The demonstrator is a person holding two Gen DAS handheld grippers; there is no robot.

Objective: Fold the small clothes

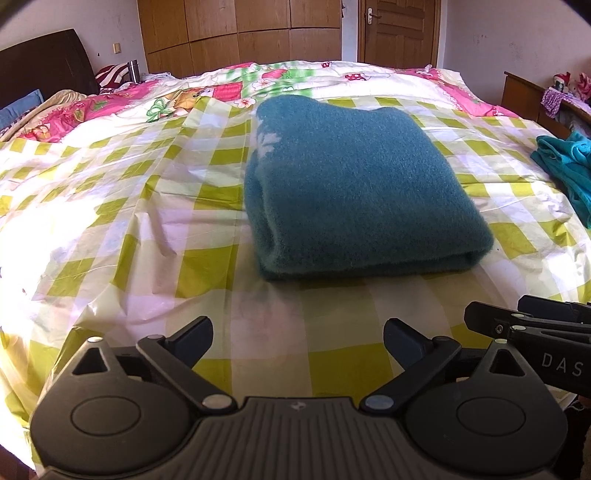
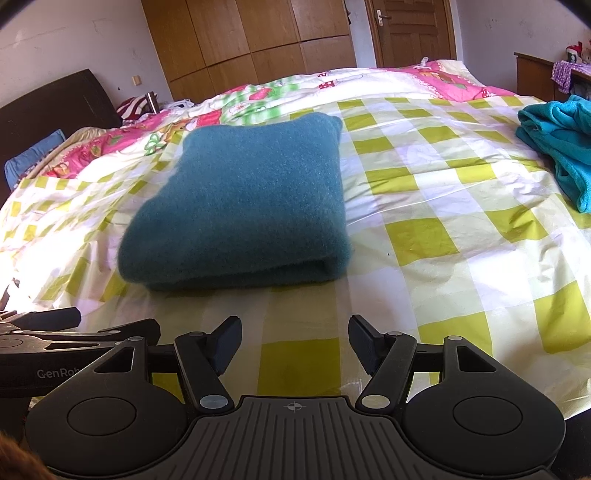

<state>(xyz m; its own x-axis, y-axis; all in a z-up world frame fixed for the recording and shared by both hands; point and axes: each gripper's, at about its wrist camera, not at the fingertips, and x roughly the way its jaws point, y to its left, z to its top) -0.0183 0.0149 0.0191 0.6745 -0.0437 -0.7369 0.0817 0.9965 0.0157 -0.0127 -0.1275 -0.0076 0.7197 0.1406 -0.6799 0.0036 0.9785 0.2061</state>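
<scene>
Dark teal fuzzy sweater (image 1: pixel 354 184) lies folded into a neat thick rectangle on the bed's green-checked cover (image 1: pixel 129 236), so one garment looks done. Left gripper (image 1: pixel 297 341) and right gripper (image 2: pixel 295 341) both sit just short of the sweater's near edge, side by side, not touching it. Fingers of both are spread apart and hold nothing. Brighter turquoise garment (image 2: pixel 561 147) lies rumpled in a heap well to the right of the sweater, apparently unfolded, so likely that one is left. Pink floral quilt (image 2: pixel 258 96) lies beyond the sweater; wooden wardrobe (image 1: pixel 240 33) and door (image 1: pixel 397 31) farther behind it.
</scene>
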